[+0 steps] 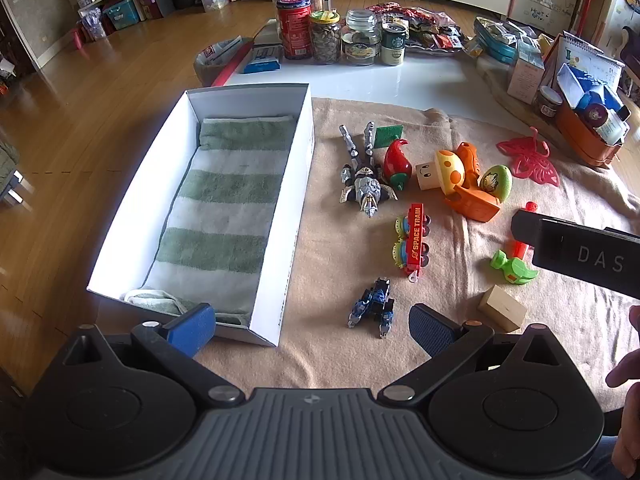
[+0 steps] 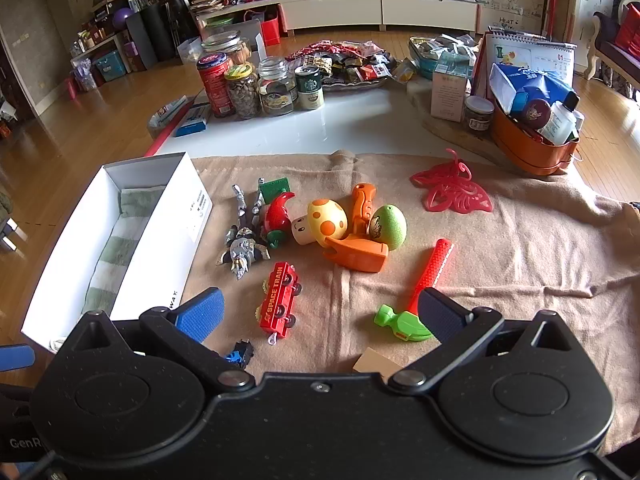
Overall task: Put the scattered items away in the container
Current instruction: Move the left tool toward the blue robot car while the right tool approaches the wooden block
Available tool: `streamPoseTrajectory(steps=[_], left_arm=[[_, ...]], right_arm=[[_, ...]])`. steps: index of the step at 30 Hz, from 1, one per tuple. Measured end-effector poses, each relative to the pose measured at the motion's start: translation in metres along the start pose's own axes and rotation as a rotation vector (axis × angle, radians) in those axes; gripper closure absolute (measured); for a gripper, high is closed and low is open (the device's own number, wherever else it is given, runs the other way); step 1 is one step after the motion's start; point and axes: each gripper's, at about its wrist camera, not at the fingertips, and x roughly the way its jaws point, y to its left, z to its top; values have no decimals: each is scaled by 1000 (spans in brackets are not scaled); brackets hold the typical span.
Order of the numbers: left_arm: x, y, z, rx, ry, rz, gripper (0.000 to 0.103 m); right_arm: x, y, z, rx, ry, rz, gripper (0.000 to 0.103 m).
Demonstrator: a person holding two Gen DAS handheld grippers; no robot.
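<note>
None of the toys is in the white box [image 1: 298, 184] yet; it holds only a striped towel [image 1: 224, 216] and sits at the left edge of the blanket [image 1: 340, 360] on the desk. All the tidying is left: robot figure [image 1: 366, 184], red train [image 1: 414, 242] reading "SPACE TRAIN", mushroom [image 1: 448, 170], egg [image 1: 496, 182], hammer [image 2: 416, 300]. Left gripper [image 1: 312, 324] and right gripper [image 2: 320, 314] both hover with jaws apart, empty. A tin [image 1: 393, 42] at the far edge shows the Starbucks logo.

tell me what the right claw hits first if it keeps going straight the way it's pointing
Probably the red space train, lying between the open right claw fingers; depth is hard to judge, so it could land on the blanket beside it.
</note>
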Motion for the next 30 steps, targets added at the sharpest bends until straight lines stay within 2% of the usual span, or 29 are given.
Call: streamPoseTrajectory(steps=[23,30], left_arm=[[-2,3,0,-16,-5,8,0],[0,-6,-3,6,-8,-8,0]], right_arm=[[0,4,0,-13,9,3,3],[1,3,-3,-10,11,-2,3]])
